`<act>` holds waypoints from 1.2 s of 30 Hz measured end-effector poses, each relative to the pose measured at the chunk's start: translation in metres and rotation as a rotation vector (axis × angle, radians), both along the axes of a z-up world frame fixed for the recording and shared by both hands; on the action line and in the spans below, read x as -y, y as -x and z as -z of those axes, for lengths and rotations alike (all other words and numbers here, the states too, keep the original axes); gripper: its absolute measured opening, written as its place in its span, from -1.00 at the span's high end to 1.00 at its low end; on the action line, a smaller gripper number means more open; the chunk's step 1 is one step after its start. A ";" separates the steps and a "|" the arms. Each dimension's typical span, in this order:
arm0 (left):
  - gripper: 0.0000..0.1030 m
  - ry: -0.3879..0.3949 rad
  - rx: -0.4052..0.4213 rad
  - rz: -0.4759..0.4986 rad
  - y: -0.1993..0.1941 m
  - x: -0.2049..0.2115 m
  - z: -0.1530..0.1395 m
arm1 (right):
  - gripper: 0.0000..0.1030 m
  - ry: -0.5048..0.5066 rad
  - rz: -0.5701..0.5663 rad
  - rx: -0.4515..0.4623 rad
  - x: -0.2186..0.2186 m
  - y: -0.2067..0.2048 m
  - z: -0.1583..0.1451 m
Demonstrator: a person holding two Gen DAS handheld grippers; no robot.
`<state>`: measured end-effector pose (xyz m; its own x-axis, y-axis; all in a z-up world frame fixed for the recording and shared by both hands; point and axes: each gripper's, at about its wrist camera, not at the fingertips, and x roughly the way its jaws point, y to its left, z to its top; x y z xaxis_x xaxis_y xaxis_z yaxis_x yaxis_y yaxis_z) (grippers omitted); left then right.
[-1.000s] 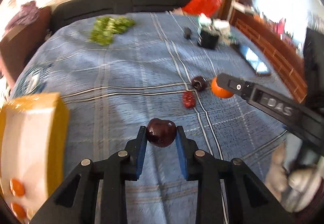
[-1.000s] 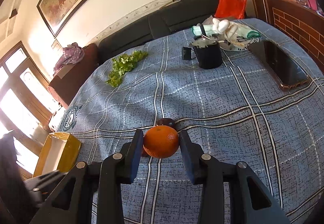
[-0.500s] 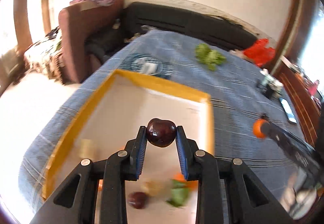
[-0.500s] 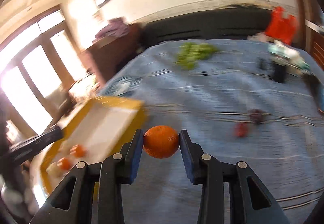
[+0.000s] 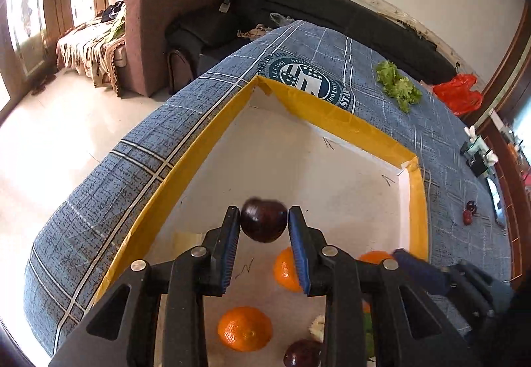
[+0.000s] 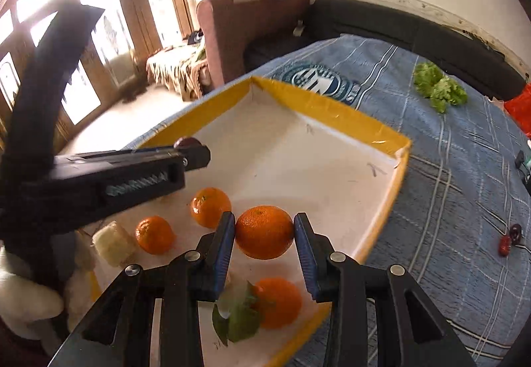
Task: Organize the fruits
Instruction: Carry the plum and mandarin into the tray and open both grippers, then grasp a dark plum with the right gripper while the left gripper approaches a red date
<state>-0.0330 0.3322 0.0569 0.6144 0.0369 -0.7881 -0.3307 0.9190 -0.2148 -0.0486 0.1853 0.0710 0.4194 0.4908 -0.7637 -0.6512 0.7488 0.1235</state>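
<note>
A dark plum (image 5: 264, 221) sits between the blue pads of my left gripper (image 5: 264, 224), whose jaws are opening while the pads still touch the fruit. It hangs over the white floor of the yellow-rimmed tray (image 5: 332, 108). My right gripper (image 6: 264, 232) is shut on an orange (image 6: 264, 232) above the tray's (image 6: 332, 108) near right part. From the right wrist view, the left gripper (image 6: 192, 151) reaches in from the left with the plum (image 6: 187, 142) at its tip. Oranges (image 6: 210, 206) (image 6: 154, 234), a leafy orange (image 6: 278, 302) and another plum (image 5: 302, 353) lie in the tray.
On the blue checked cloth to the right lie a dark plum (image 6: 515, 231) and a red fruit (image 6: 503, 246). Lettuce (image 5: 398, 88) and a red bag (image 5: 458, 98) sit farther back. A brown armchair (image 5: 156, 28) and a black sofa (image 5: 332, 22) stand beyond the table's edge.
Both grippers swung left from the middle of the cloth to above the tray, carrying the plum and the orange. The plum sits slightly lower between the left pads.
</note>
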 end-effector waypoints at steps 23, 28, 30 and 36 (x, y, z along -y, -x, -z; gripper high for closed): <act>-0.65 0.095 0.137 0.025 0.082 0.058 -0.059 | -0.07 -0.124 0.223 0.046 0.105 0.006 -0.032; -0.64 0.133 0.119 0.167 0.079 0.112 -0.048 | -0.07 -0.136 0.409 0.029 0.201 -0.002 -0.032; -0.64 0.126 0.101 0.214 0.074 0.132 -0.044 | -0.06 -0.132 0.501 0.035 0.246 -0.005 -0.033; -0.64 0.103 0.069 0.323 0.064 0.179 -0.038 | -0.06 -0.176 0.735 -0.008 0.355 -0.030 -0.028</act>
<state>-0.0966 0.1532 0.0945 0.6331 -0.2457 -0.7340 -0.0078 0.9462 -0.3235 -0.0188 -0.1701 0.0991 0.6804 0.2013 -0.7047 0.0102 0.9588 0.2837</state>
